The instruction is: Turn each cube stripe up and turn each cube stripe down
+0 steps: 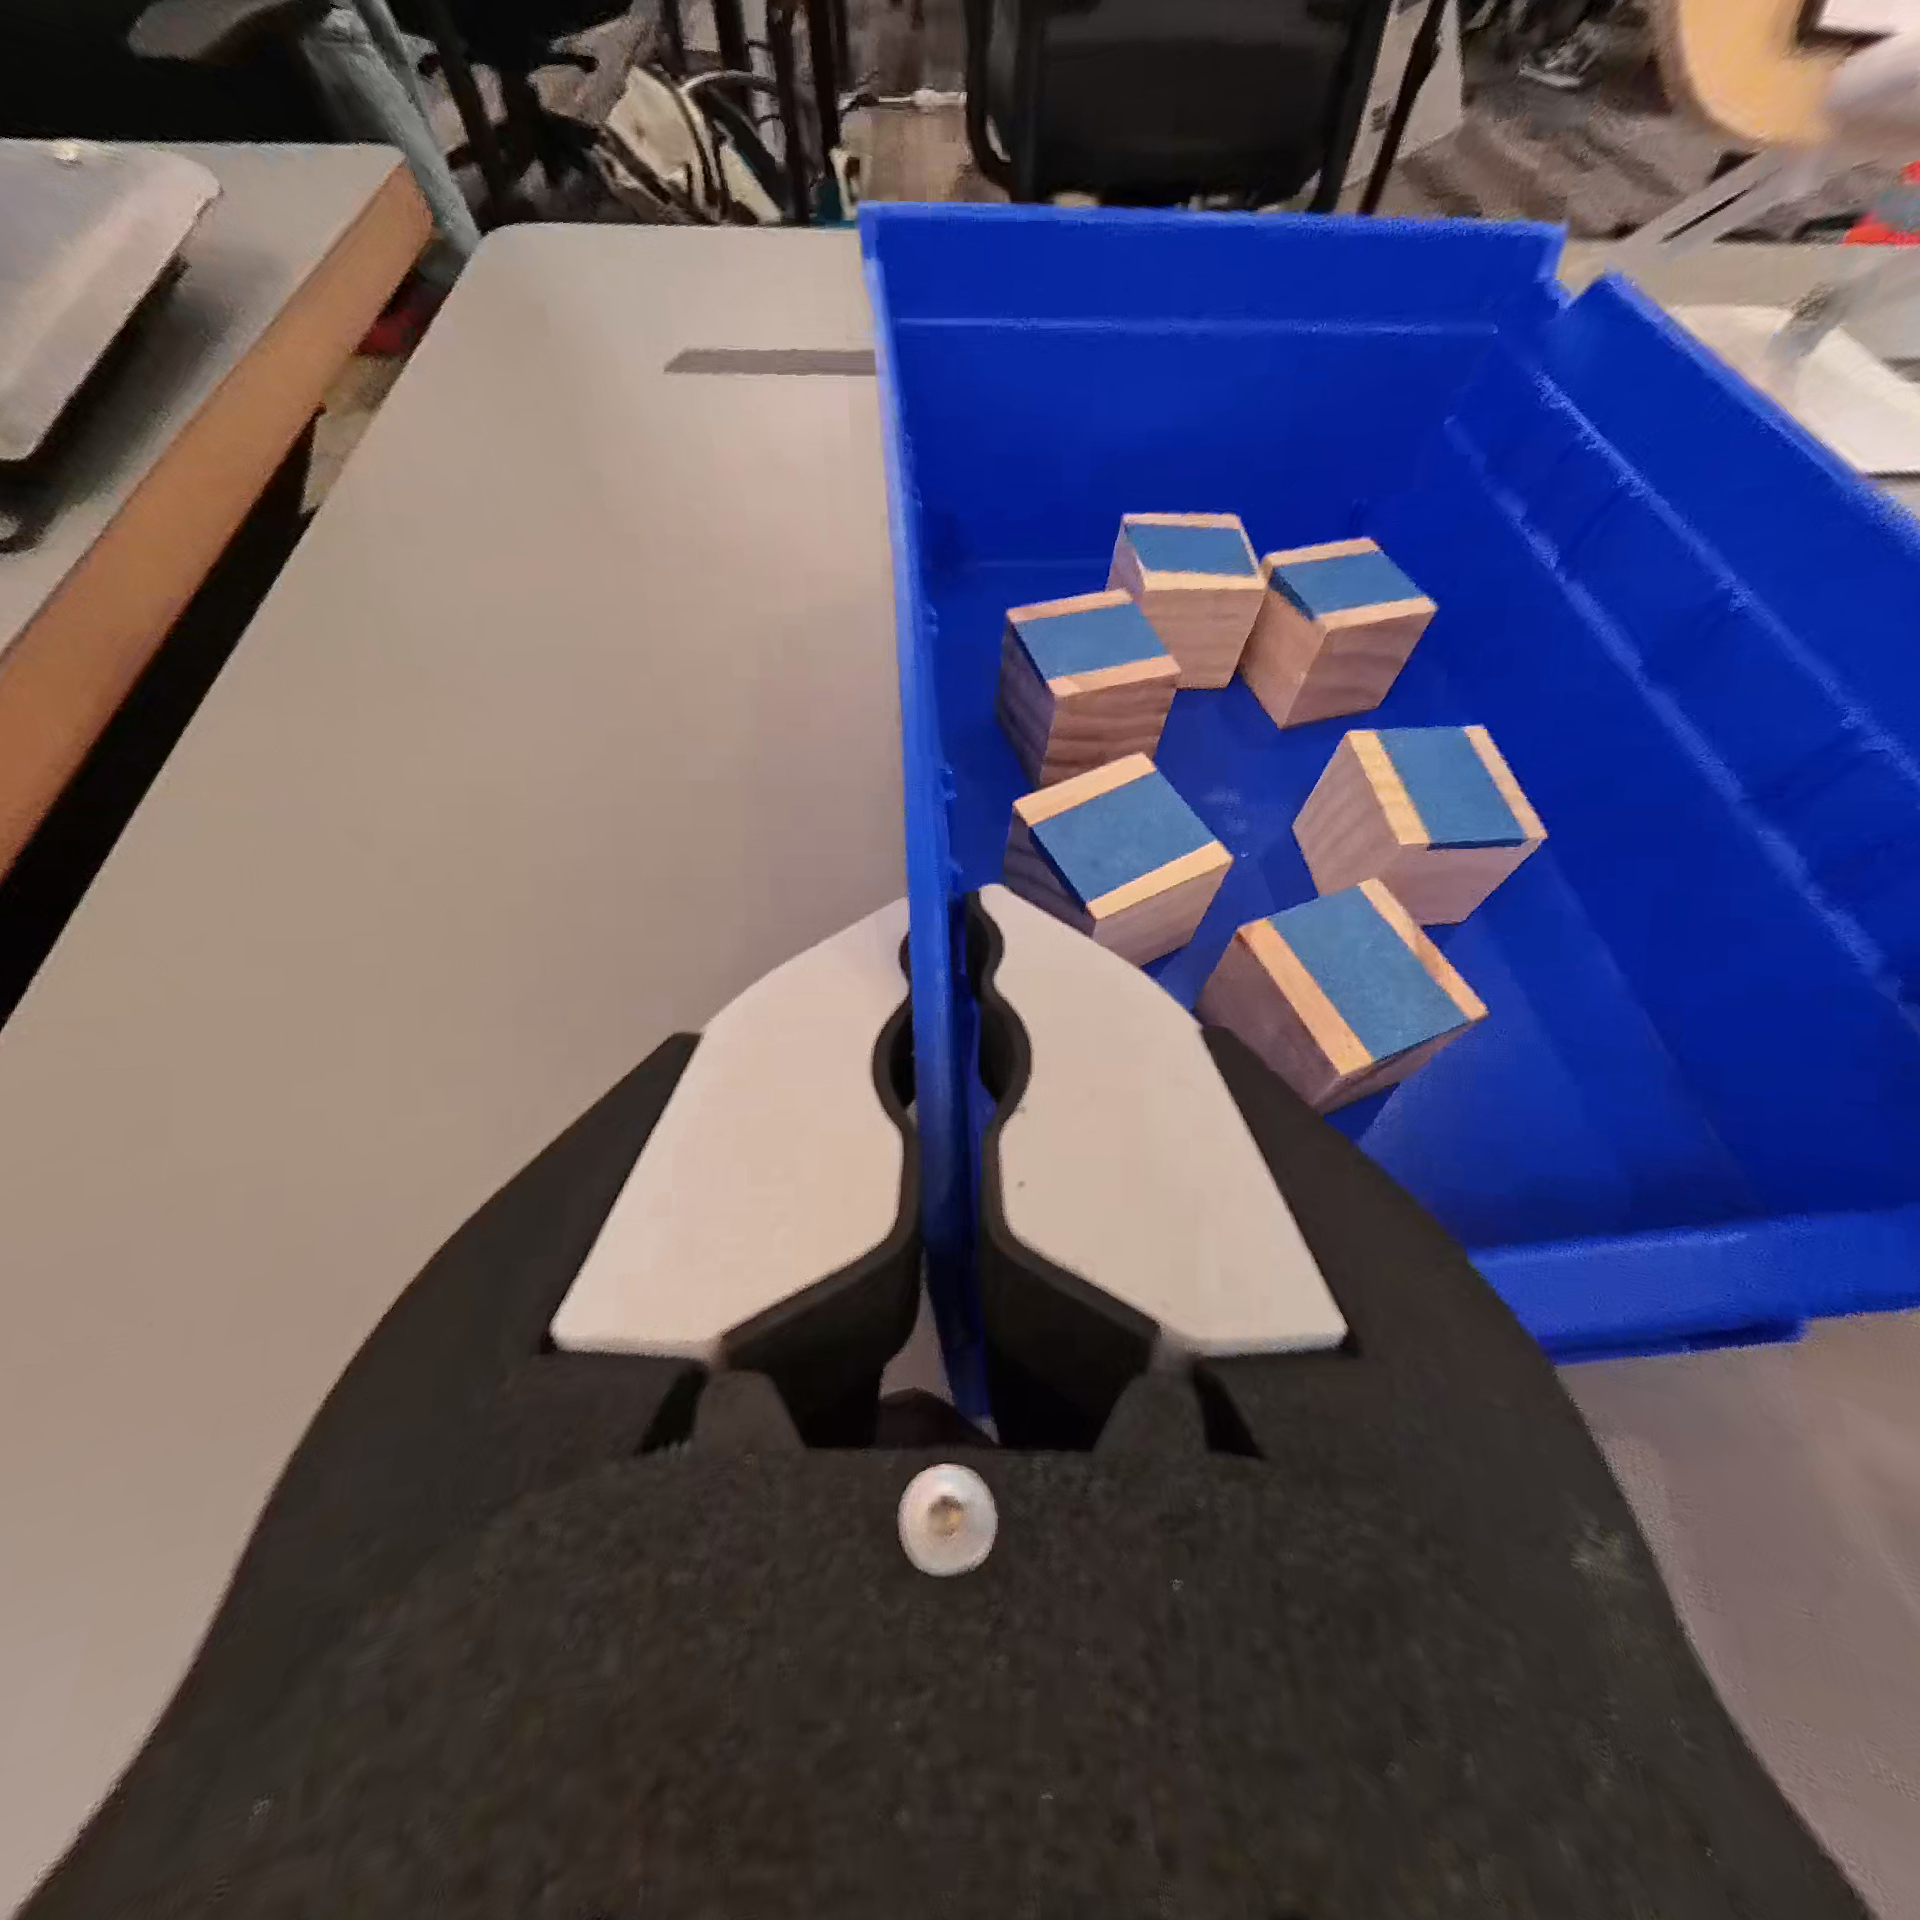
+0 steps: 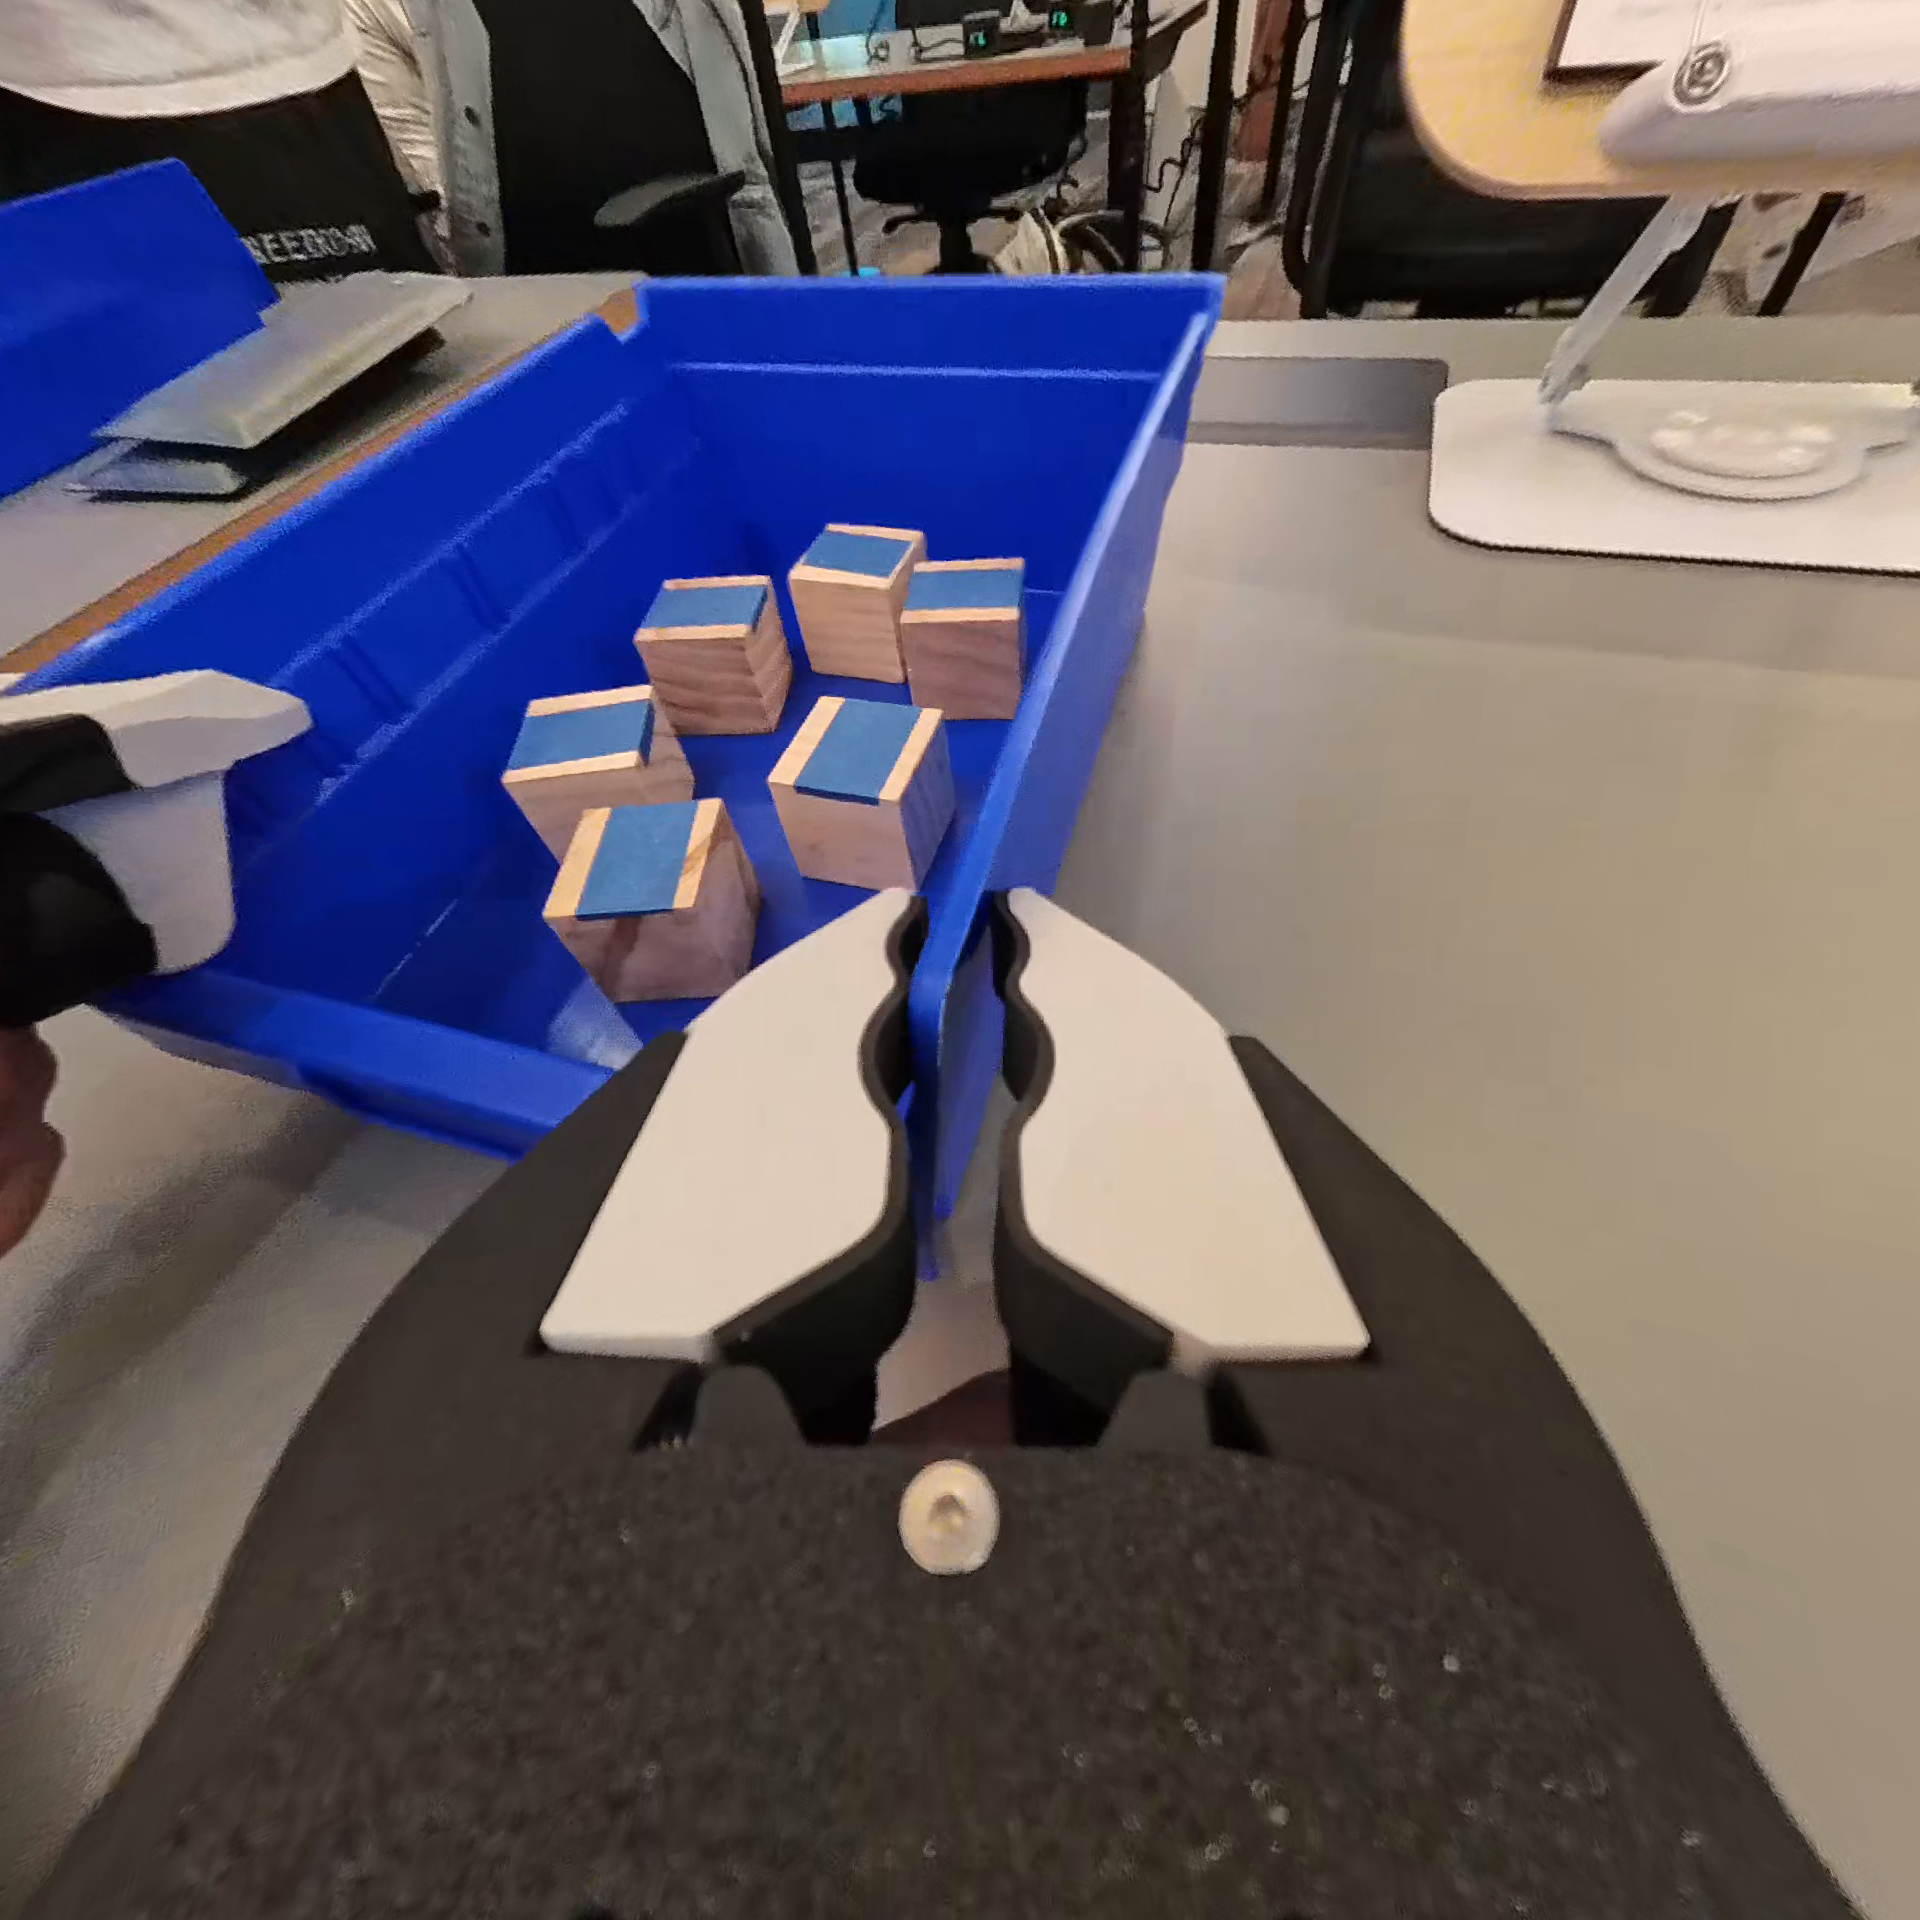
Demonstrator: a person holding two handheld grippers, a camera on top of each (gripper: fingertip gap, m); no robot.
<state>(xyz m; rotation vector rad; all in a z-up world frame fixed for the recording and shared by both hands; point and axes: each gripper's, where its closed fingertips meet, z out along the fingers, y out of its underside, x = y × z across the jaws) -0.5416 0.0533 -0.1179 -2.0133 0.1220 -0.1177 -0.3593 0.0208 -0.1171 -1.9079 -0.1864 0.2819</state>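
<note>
Blue bin (image 1: 1195,270) on grey surface (image 1: 520,727): 6 wooden cubes (image 1: 1117,852), stripes up. Left gripper (image 1: 940,925), right gripper (image 2: 956,914): each pinching a bin wall.

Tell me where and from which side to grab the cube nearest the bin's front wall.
Grip the nearest cube from above, fingers on its two bare wooden side faces. It stands upright, blue stripe up, apart from its neighbours. Both grippers, left and right, currently clamp the bin walls.

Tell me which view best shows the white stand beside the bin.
The right wrist view: the white stand sits whole on the table right of the blue bin. The left wrist view catches only a blurred white edge at its far right.
</note>
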